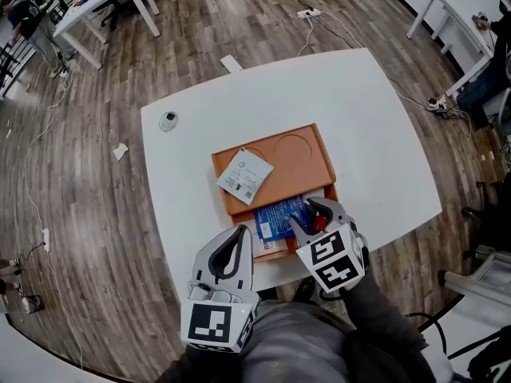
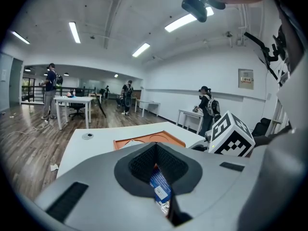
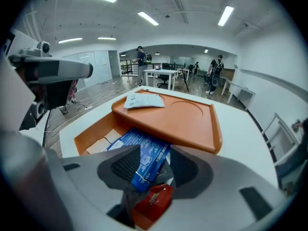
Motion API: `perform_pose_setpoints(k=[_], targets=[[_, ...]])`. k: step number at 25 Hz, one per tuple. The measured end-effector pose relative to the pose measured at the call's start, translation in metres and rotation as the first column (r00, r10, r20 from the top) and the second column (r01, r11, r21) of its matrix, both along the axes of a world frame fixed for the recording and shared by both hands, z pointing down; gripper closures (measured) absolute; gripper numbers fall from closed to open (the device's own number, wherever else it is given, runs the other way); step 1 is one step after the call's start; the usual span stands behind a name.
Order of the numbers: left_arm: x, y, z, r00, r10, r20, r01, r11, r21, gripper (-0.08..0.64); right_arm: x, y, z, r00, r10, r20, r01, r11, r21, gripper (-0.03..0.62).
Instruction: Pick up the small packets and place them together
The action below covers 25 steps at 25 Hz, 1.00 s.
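An orange box lies on the white table, its orange lid slid back over the far part. A white packet rests on the lid. In the uncovered part lies a blue packet. My right gripper hangs over it with jaws apart; the blue packet's end and a red packet sit between the pads, not pressed. My left gripper is at the box's near left corner, tips together, nothing held; blue shows through its hollow.
A small round grey object sits near the table's far left corner, and a white block at its far edge. Tan cards lie in the box beside the blue packet. Other tables, people and floor cables surround the table.
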<state>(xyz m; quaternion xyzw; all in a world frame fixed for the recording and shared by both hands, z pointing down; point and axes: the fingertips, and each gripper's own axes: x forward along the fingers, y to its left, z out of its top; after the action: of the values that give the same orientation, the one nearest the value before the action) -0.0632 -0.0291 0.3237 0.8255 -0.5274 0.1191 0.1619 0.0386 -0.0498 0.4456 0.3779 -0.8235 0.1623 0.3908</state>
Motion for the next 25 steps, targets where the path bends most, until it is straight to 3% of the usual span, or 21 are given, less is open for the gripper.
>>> perform_pose_setpoints(k=[5,9,15,18,25], targets=[[0.001,-0.018,0.011,1.0,0.014,-0.016,-0.015,0.999,-0.031,0.56,-0.008,-0.009,0.019,0.991,-0.071,-0.116,0.069,0.997,-0.028,0.379],[-0.002,-0.029,0.015,1.0,0.011,-0.027,-0.012,0.999,-0.036,0.56,-0.019,0.002,0.036,0.988,-0.111,-0.108,0.099,0.989,-0.112,0.379],[-0.007,-0.033,0.022,0.999,-0.002,-0.032,0.0,0.998,-0.055,0.56,-0.018,-0.001,0.042,0.98,-0.146,-0.132,0.131,0.984,-0.117,0.383],[-0.009,-0.031,0.023,0.999,-0.006,-0.032,0.004,0.998,-0.061,0.56,-0.02,-0.001,0.039,0.975,-0.165,-0.147,0.155,0.985,-0.08,0.469],[-0.013,-0.016,0.016,1.0,-0.017,-0.022,0.016,0.999,-0.044,0.56,-0.032,0.005,0.011,0.977,-0.168,-0.132,0.179,0.98,0.081,0.537]])
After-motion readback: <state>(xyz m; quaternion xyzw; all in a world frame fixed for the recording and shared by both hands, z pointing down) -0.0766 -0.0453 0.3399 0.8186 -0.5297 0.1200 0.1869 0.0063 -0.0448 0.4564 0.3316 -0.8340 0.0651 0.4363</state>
